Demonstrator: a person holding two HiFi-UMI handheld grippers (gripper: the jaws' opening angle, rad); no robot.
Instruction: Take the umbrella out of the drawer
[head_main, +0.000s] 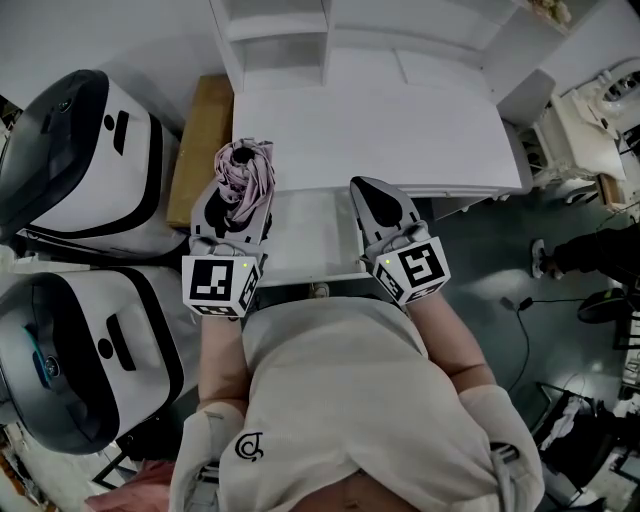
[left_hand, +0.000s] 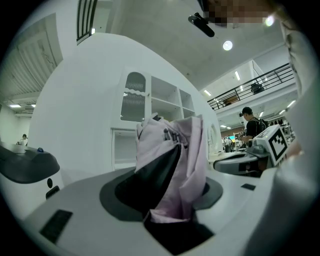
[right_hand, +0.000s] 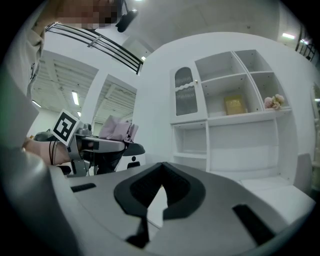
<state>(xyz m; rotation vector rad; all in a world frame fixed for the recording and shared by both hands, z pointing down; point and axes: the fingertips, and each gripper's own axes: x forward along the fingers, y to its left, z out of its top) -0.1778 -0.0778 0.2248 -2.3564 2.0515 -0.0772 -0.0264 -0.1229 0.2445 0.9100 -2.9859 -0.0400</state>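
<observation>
A folded pink umbrella (head_main: 243, 172) is clamped between the jaws of my left gripper (head_main: 240, 200) and stands up out of them. It hangs over the left edge of the open white drawer (head_main: 312, 238). In the left gripper view the umbrella (left_hand: 176, 155) bunches between the dark pads (left_hand: 150, 182). My right gripper (head_main: 368, 190) is held level over the drawer's right side, shut, with nothing in it. In the right gripper view its tips (right_hand: 161, 167) meet, and the umbrella (right_hand: 117, 129) shows far to the left.
The drawer belongs to a white cabinet (head_main: 370, 130) with open shelves (right_hand: 227, 112) above it. Two large white and black machines (head_main: 90, 160) (head_main: 80, 350) stand at the left, with a brown board (head_main: 200, 140) beside the cabinet. A person's foot (head_main: 545, 260) and a cable lie on the floor at the right.
</observation>
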